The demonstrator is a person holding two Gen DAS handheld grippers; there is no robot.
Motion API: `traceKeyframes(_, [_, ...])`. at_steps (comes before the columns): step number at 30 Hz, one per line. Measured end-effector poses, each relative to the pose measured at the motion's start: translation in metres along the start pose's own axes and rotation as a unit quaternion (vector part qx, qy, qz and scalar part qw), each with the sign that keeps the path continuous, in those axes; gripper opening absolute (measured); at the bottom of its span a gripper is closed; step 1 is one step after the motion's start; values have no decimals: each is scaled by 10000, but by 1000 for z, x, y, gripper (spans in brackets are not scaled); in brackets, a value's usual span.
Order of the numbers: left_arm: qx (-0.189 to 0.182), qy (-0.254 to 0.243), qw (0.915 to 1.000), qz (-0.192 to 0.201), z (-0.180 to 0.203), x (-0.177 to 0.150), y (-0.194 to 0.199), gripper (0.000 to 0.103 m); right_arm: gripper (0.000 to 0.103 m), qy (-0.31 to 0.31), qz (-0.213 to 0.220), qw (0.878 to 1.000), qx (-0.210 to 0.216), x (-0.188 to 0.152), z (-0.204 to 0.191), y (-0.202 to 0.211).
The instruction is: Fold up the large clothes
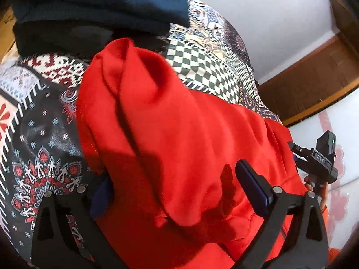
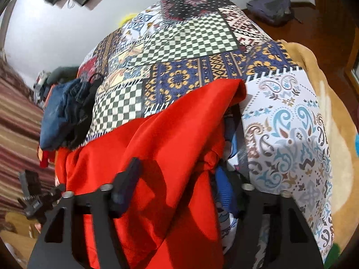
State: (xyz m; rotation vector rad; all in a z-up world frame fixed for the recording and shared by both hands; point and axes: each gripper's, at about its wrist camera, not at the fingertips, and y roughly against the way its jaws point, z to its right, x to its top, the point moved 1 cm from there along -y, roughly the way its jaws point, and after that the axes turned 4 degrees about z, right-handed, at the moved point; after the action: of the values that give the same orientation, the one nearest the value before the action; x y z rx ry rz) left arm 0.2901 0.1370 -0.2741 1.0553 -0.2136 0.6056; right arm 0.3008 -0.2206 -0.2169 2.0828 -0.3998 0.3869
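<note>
A large red garment (image 1: 179,139) lies bunched on a patchwork bedspread (image 1: 44,134). My left gripper (image 1: 177,190) hangs over it with its jaws wide apart; red cloth drapes between them and covers the left pad. The right wrist view shows the same red garment (image 2: 157,148) on the bedspread (image 2: 188,42). My right gripper (image 2: 177,192) is also wide open, with red cloth heaped between its fingers. The right gripper's body (image 1: 318,159) shows at the right edge of the left wrist view, and the left gripper's body (image 2: 33,197) at the lower left of the right wrist view.
A stack of folded dark blue and black clothes (image 1: 94,11) sits at the far end of the bed, also visible in the right wrist view (image 2: 65,112). A tan blanket (image 2: 336,123) lies along the bed's right edge. A grey bag (image 2: 271,6) lies on the wooden floor.
</note>
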Motion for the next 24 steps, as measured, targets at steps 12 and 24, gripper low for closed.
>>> traceKeyframes(12, [-83, -608, 9978, 231, 35, 22, 29, 15, 11, 115, 325, 9993, 125, 6, -21, 27])
traceKeyframes(24, [-471, -1226, 9845, 1163, 105, 95, 59, 14, 10, 451, 1416, 9888, 147, 59, -51, 79])
